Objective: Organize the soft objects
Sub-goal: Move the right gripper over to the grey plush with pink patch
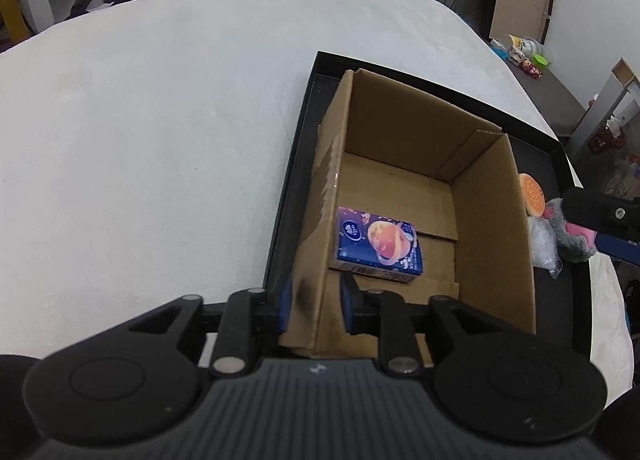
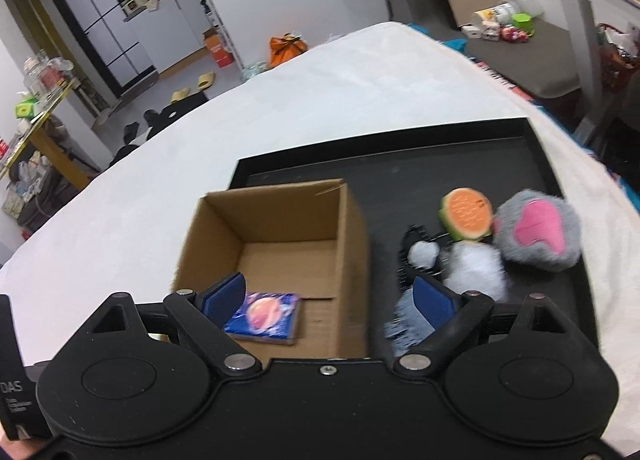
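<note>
An open cardboard box (image 1: pixel 492 228) stands in a black tray (image 1: pixel 288 188) on a white cloth. A blue tissue pack (image 1: pixel 378 246) lies on the box floor; it also shows in the right wrist view (image 2: pixel 266 316). My left gripper (image 1: pixel 316 306) is shut on the box's near left wall. My right gripper (image 2: pixel 330 296) is open and empty above the box's near right corner. To the right in the tray lie an orange melon-slice toy (image 2: pixel 468 216), a grey plush with a pink patch (image 2: pixel 538 234), a white fluffy toy (image 2: pixel 476 268) and a grey-blue plush (image 2: pixel 410 318).
The tray's bare floor (image 2: pixel 420 176) stretches behind the box. The white cloth (image 1: pixel 160 132) covers the table to the left and far side. A room with shelves, slippers and an orange bag (image 2: pixel 286 46) lies beyond the table edge.
</note>
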Motion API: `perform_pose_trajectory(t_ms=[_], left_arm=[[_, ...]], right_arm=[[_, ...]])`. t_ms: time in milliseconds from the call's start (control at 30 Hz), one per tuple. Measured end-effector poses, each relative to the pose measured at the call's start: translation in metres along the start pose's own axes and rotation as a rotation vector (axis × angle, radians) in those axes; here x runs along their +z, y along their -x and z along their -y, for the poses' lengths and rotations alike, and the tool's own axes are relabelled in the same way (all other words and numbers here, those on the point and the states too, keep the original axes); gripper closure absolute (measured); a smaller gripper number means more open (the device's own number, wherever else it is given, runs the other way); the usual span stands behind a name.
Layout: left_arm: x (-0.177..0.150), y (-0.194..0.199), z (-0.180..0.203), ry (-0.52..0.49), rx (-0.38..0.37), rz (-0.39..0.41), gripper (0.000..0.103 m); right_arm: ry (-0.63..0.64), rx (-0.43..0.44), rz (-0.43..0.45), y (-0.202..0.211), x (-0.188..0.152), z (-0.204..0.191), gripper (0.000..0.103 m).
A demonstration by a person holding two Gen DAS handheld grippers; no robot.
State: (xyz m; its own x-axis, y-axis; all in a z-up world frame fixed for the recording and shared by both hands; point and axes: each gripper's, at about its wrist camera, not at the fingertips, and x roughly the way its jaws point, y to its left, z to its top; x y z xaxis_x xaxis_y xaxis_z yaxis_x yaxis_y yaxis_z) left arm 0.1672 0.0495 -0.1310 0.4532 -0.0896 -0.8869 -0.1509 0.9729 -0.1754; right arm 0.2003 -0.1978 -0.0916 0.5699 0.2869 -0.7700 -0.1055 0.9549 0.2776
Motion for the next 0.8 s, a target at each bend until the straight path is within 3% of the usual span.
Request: perform_pose_trajectory(t_ms=[133,200,267,500,800], left_arm=[[0.003,0.001,0.005,-0.012,0.015,0.004,0.054],[0.005,0.003,0.007,-0.009,0.026,0.014,0.041],[0.007,0.003,0.009,0.003,0.04,0.019,0.037],[0.014,0.008,0.013,0.027,0.064,0.046,0.029],[0.019,0.004,0.023,0.016,0.104,0.048,0.027]], right_arm=[[-0.014,-0.033,0.007,0.001,0.002,0.016,0.012],[-0.024,-0.043,0.01,0.001,0.003,0.024,0.011],[-0.029,-0.052,0.013,0.001,0.005,0.03,0.006],[-0.072,-0.063,0.033,-0.001,0.008,0.057,0.002],[-0.131,-0.087,0.055,-0.006,0.012,0.099,0.002]])
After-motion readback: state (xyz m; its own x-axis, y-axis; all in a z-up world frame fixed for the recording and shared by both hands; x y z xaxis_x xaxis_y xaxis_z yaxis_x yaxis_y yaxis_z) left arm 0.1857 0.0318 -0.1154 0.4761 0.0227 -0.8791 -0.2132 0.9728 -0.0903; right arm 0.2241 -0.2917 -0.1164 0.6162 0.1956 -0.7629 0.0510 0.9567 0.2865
